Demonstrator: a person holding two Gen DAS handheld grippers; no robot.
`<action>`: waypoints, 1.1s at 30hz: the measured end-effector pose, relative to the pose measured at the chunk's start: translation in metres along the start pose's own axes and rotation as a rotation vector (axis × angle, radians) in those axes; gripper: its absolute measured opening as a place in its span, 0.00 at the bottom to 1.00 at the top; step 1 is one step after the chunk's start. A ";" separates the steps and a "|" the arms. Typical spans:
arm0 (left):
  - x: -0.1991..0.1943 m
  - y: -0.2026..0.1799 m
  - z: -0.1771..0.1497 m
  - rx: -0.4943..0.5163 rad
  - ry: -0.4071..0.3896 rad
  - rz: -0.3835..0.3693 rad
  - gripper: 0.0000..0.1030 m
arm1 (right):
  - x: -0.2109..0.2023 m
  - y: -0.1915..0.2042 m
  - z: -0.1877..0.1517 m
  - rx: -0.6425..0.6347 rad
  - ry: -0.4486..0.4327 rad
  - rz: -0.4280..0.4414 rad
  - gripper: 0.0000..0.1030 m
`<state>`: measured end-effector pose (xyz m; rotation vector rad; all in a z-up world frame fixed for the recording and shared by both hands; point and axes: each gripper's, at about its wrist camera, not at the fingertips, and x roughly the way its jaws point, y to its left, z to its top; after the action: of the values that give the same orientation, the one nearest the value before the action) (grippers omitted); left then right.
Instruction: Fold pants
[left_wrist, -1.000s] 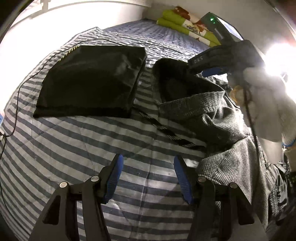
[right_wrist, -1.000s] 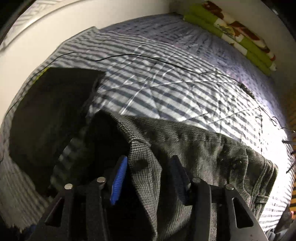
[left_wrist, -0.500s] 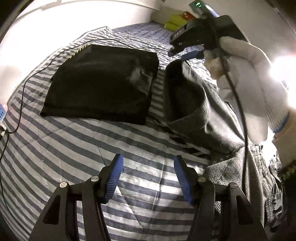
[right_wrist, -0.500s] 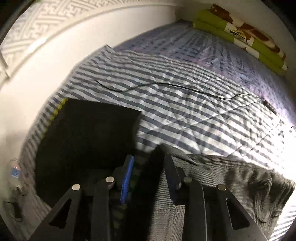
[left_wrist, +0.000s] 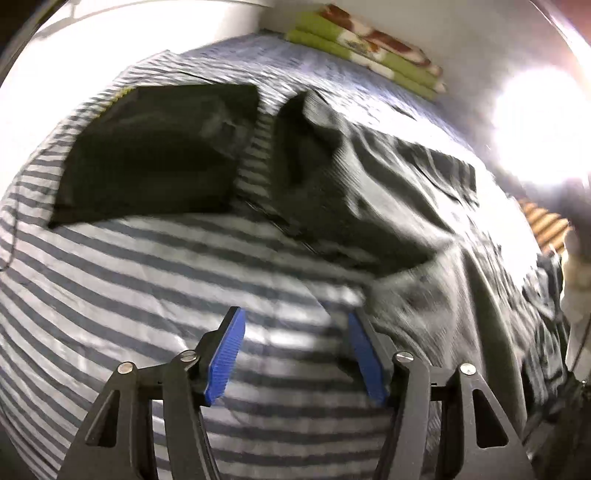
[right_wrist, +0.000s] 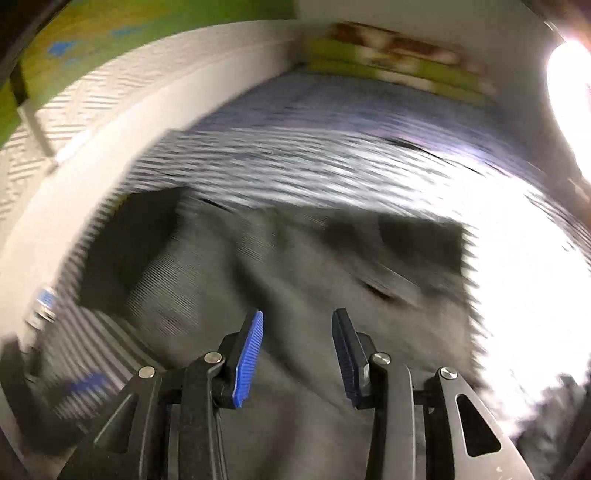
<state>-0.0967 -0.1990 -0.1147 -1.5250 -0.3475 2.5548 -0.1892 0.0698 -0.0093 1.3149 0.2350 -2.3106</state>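
The grey checked pants (left_wrist: 399, 206) lie crumpled on the striped bedcover (left_wrist: 155, 280), spread from centre to right in the left wrist view. My left gripper (left_wrist: 295, 350) hangs open over bare stripes, just left of the pants' near edge, with nothing between its blue pads. In the blurred right wrist view the same pants (right_wrist: 295, 266) fill the middle, and my right gripper (right_wrist: 297, 354) stands open above them with an empty gap. A gloved hand (left_wrist: 574, 280) shows at the right edge.
A folded black garment (left_wrist: 155, 155) lies left of the pants, also seen in the right wrist view (right_wrist: 125, 243). Folded green and patterned blankets (left_wrist: 365, 51) sit against the far wall. A bright lamp (left_wrist: 535, 122) glares at the right. A thin cable (left_wrist: 11, 236) runs along the left.
The right gripper has let go of the pants' edge and opened; that fabric has dropped flat onto the bed. The right hand has pulled back to the frame's right edge. Both views are motion-blurred.
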 end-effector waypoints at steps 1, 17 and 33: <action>0.001 -0.005 -0.005 0.014 0.013 -0.006 0.61 | -0.006 -0.019 -0.014 0.017 0.008 -0.035 0.35; -0.013 0.002 -0.033 0.040 0.043 0.021 0.64 | -0.078 -0.054 -0.191 0.135 0.129 0.054 0.35; 0.012 -0.022 -0.003 0.079 -0.008 0.062 0.03 | -0.030 0.116 -0.246 -0.176 0.106 0.063 0.35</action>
<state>-0.1002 -0.1748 -0.1204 -1.5206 -0.2012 2.5889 0.0673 0.0677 -0.1043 1.3369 0.4154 -2.1175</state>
